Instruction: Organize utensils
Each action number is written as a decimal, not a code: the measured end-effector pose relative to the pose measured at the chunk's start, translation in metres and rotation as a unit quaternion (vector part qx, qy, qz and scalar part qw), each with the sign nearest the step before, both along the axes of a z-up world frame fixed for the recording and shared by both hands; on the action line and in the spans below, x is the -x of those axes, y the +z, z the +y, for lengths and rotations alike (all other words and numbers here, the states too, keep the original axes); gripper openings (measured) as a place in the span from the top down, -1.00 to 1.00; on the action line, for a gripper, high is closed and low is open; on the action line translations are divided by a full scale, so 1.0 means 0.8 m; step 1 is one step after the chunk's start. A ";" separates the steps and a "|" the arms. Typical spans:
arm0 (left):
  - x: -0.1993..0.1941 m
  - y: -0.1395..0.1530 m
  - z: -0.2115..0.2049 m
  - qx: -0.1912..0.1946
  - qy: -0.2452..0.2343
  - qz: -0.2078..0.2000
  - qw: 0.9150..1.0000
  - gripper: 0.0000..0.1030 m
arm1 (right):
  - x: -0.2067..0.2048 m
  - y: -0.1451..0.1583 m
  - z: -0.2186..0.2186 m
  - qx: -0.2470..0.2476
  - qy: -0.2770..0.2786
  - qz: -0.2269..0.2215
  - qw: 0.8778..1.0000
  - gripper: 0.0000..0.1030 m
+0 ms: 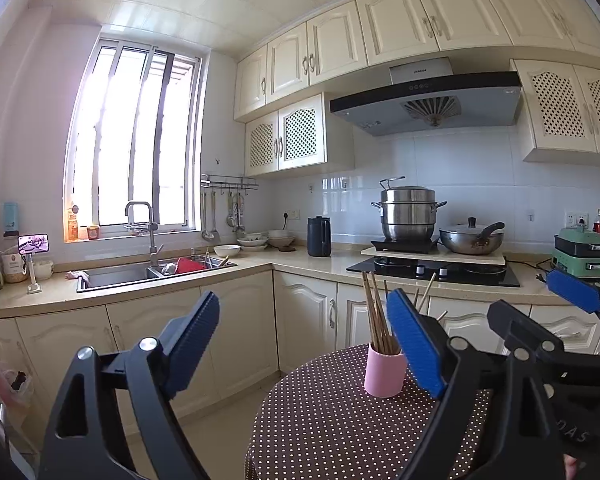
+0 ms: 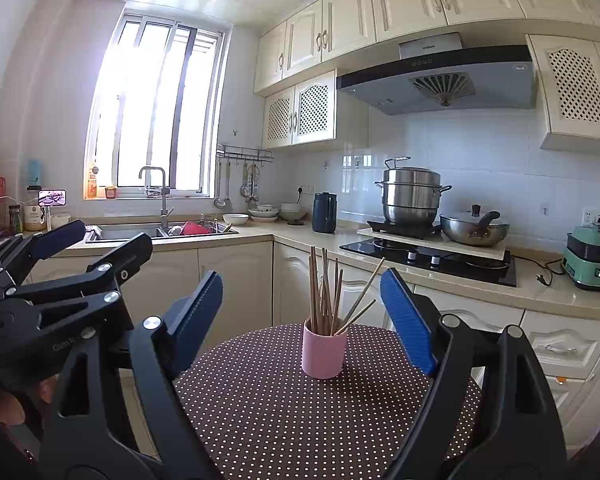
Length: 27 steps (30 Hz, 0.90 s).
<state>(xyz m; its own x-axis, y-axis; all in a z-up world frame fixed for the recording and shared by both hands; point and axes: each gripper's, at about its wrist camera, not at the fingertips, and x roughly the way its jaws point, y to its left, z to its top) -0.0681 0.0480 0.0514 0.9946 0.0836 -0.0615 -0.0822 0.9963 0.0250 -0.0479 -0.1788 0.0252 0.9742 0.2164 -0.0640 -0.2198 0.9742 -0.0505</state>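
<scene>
A pink cup (image 2: 324, 354) stands on a round table with a brown polka-dot cloth (image 2: 280, 408). Several wooden chopsticks (image 2: 315, 280) stick up out of it, two of them leaning right. My right gripper (image 2: 301, 292) is open and level, a little short of the cup, which sits centred beyond the gap between its blue pads. My left gripper (image 1: 302, 316) is open too, with nothing between its fingers. In its view the cup (image 1: 384, 374) and the chopsticks (image 1: 374, 312) sit just behind its right pad. The two grippers are side by side: the right gripper (image 1: 540, 304) shows beside the left one.
Behind the table an L-shaped counter (image 2: 300, 236) runs along cream cabinets. It holds a sink (image 2: 140, 233), a dark jug (image 2: 324, 213), a hob with a steel steamer pot (image 2: 412, 196) and a lidded wok (image 2: 474, 227), and a green appliance (image 2: 592, 258).
</scene>
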 end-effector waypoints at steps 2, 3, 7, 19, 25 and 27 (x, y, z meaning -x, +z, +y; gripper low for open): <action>0.001 0.000 0.000 0.000 0.001 -0.002 1.000 -0.66 | 0.000 0.000 -0.001 0.000 0.000 0.000 1.000 -0.58; 0.002 0.000 0.000 0.000 0.002 -0.003 1.000 -0.66 | 0.000 0.000 -0.001 0.000 0.000 0.000 1.000 -0.58; 0.004 -0.001 -0.001 -0.001 0.002 -0.004 1.000 -0.67 | 0.003 0.000 -0.001 -0.003 0.001 0.002 1.000 -0.59; 0.009 -0.001 -0.002 -0.009 0.007 -0.010 1.000 -0.67 | 0.003 0.000 -0.004 -0.006 0.002 0.003 1.000 -0.59; 0.009 -0.002 -0.002 -0.012 0.009 -0.012 1.000 -0.67 | 0.003 -0.001 -0.005 -0.007 0.002 0.005 1.000 -0.59; 0.009 -0.001 -0.002 -0.014 0.010 -0.012 1.000 -0.67 | 0.003 -0.001 -0.005 -0.007 0.002 0.005 1.000 -0.60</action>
<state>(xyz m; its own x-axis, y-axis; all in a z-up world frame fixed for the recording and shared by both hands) -0.0754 0.0462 0.0503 0.9938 0.1049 -0.0359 -0.1030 0.9934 0.0512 -0.0502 -0.1828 0.0241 0.9725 0.2215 -0.0715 -0.2243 0.9739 -0.0343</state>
